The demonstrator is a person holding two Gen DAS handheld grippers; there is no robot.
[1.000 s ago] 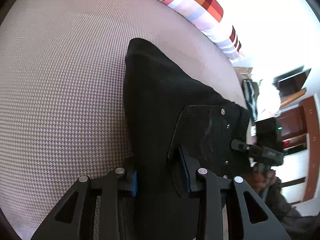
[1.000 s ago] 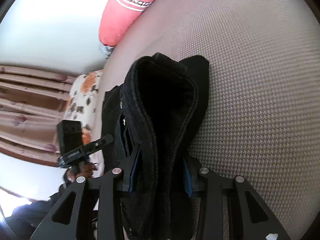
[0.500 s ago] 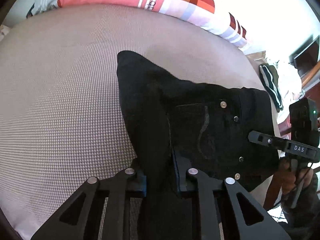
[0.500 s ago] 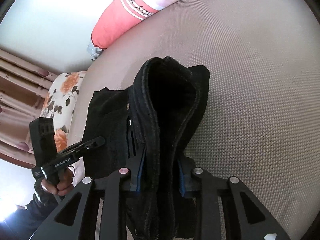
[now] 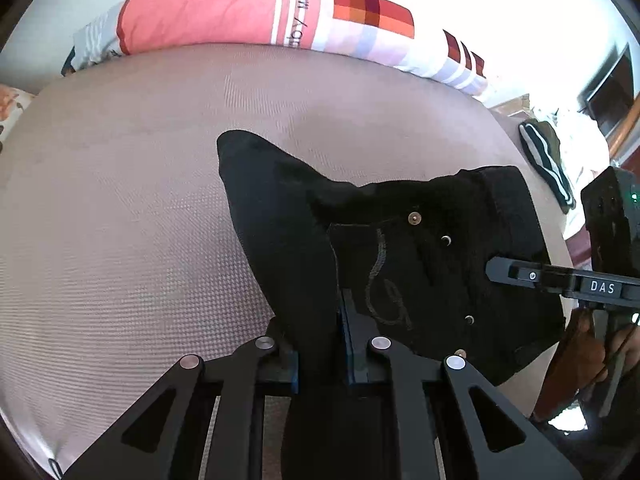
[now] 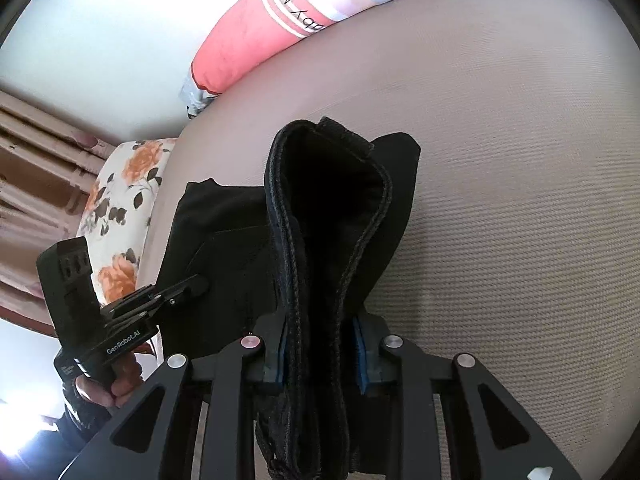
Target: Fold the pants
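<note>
Black pants with a stitched back pocket and metal rivets hang folded above a beige bed. My left gripper is shut on a bunched edge of the fabric. My right gripper is shut on the thick waistband, which stands up between its blue pads. The right gripper also shows at the right of the left wrist view. The left gripper also shows at the left of the right wrist view. Both hold the pants by one end; the lower part is hidden.
A pink, white and checked bolster pillow lies along the far edge of the bed. A floral pillow and curtains are at the left. A dark striped garment and wooden furniture lie off the bed's right edge.
Both grippers have closed tighter on the pants and lifted and pulled back. More of the bed and the bolster pillow has come into view.
</note>
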